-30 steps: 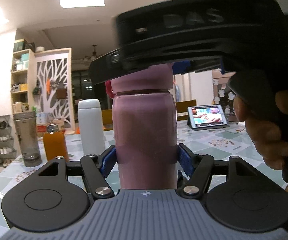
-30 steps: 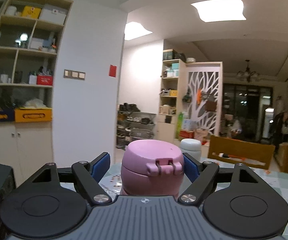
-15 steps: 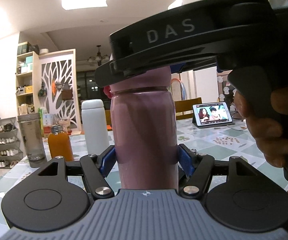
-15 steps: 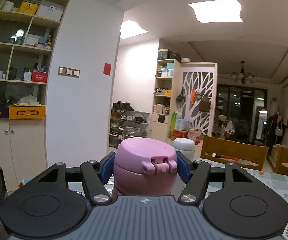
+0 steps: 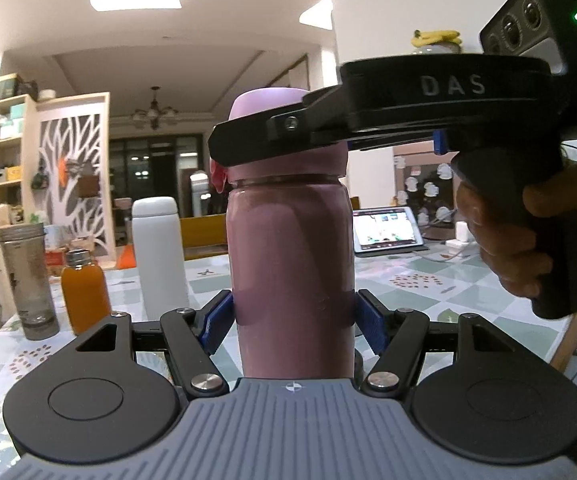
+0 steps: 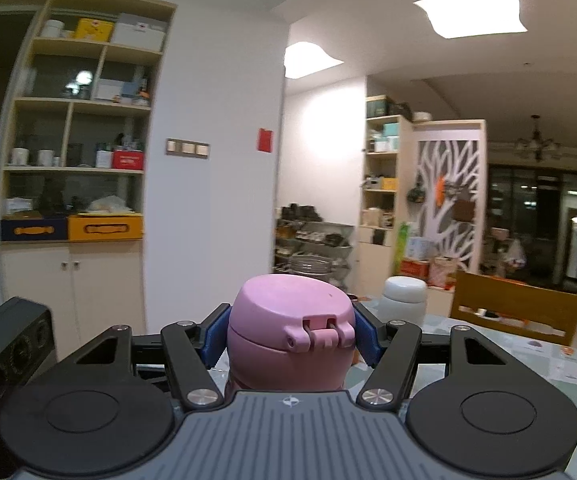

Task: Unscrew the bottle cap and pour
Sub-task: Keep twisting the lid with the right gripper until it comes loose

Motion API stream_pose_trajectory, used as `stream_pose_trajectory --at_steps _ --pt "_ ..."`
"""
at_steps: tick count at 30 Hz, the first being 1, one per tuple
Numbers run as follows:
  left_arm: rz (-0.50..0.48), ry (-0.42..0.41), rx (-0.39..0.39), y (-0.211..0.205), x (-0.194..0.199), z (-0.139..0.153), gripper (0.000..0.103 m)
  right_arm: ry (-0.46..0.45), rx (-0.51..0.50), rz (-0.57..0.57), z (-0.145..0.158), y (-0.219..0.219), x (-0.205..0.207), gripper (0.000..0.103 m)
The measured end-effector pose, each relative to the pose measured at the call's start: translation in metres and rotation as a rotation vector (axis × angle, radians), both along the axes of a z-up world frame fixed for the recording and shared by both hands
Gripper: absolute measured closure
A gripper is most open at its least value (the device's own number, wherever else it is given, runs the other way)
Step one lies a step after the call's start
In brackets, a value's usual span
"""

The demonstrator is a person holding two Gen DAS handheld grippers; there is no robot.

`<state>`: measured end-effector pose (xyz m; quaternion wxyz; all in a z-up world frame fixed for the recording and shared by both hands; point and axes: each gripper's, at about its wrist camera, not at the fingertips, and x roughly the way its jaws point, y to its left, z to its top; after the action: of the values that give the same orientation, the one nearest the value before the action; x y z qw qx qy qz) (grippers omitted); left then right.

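The left gripper [image 5: 293,320] grips the pink bottle [image 5: 290,276] at center frame, upright above the table [image 5: 428,284]. The right gripper [image 6: 289,334] clamps the cap [image 6: 288,320], which sits on the bottle. I think unscrewing is underway; next comes another twist, then lifting the cap.

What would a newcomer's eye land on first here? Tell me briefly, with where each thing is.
The pink bottle fills the middle of the left wrist view, upright, with the left gripper shut on its lower body. The right gripper is clamped on the pink cap, coming in from the right side of the left view. Behind, to the left on the patterned table, stand a white bottle, an orange bottle and a clear grey one.
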<state>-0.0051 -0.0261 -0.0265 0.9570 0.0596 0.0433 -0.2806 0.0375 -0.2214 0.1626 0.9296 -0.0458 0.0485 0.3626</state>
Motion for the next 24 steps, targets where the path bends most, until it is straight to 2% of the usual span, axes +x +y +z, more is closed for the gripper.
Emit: stream_pose_trajectory --at_steps 10,24 --pt "-0.103 -0.001 0.042 0.013 0.012 -0.001 0.035 0.003 0.013 0.179 0.008 -0.023 0.021 0.037" --pt "-0.090 0.021 0.004 0.012 0.007 -0.005 0.035 -0.015 0.024 0.185 0.011 -0.032 0.019 0.037"
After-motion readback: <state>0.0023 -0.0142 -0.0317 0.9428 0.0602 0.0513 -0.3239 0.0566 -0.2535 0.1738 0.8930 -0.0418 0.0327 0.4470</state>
